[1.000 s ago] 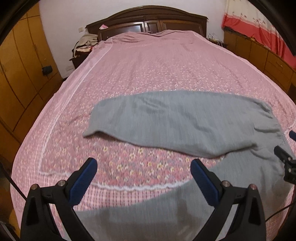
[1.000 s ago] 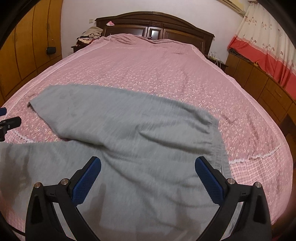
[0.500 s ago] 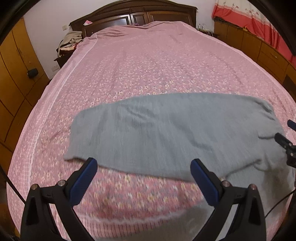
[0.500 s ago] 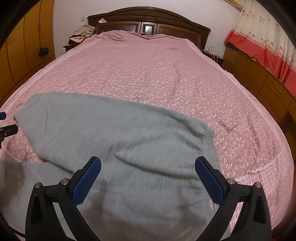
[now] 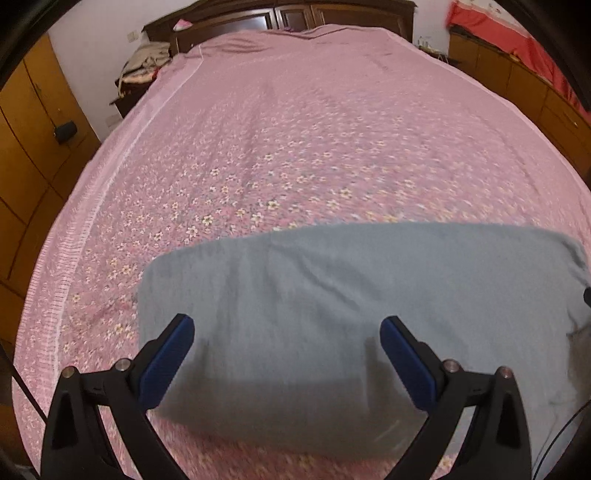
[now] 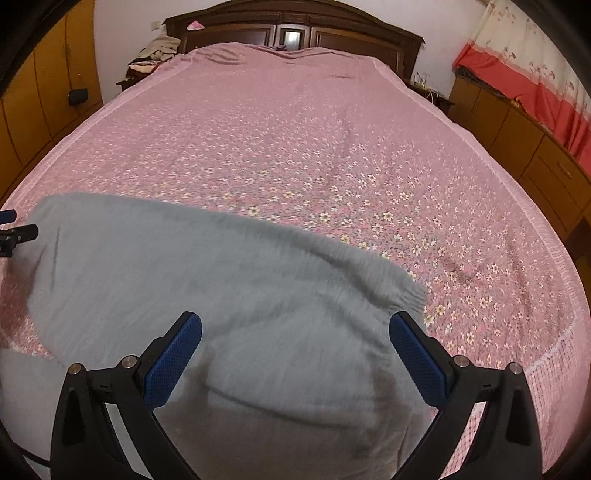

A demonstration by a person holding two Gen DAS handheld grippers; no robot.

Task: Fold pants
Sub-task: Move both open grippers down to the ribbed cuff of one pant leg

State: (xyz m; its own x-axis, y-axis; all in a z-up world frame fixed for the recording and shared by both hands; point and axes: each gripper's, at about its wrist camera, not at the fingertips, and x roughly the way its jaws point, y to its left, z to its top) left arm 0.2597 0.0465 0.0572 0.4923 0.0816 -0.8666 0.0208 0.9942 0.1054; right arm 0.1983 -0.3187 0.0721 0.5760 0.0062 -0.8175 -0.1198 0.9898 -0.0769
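Grey pants (image 5: 332, 295) lie spread across the near end of a pink flowered bedspread (image 5: 295, 129). My left gripper (image 5: 286, 354) is open and empty, just above the leg end of the pants. My right gripper (image 6: 295, 354) is open and empty, above the waist part; the ribbed waistband (image 6: 410, 295) lies just past its right finger. The pants also show in the right wrist view (image 6: 184, 277). The left gripper's tip (image 6: 18, 232) shows at the left edge of the right wrist view.
A dark wooden headboard (image 6: 295, 29) stands at the far end of the bed. Orange wooden cabinets (image 5: 26, 147) line the left side. Low drawers (image 6: 535, 155) and a red and white curtain (image 6: 535, 66) are on the right. A clothes pile (image 5: 147, 62) sits by the headboard.
Both grippers have moved forward over the bed, so the pants now lie under the fingers. The left gripper has come from the bed's front edge onto the leg end. Both jaws stay open.
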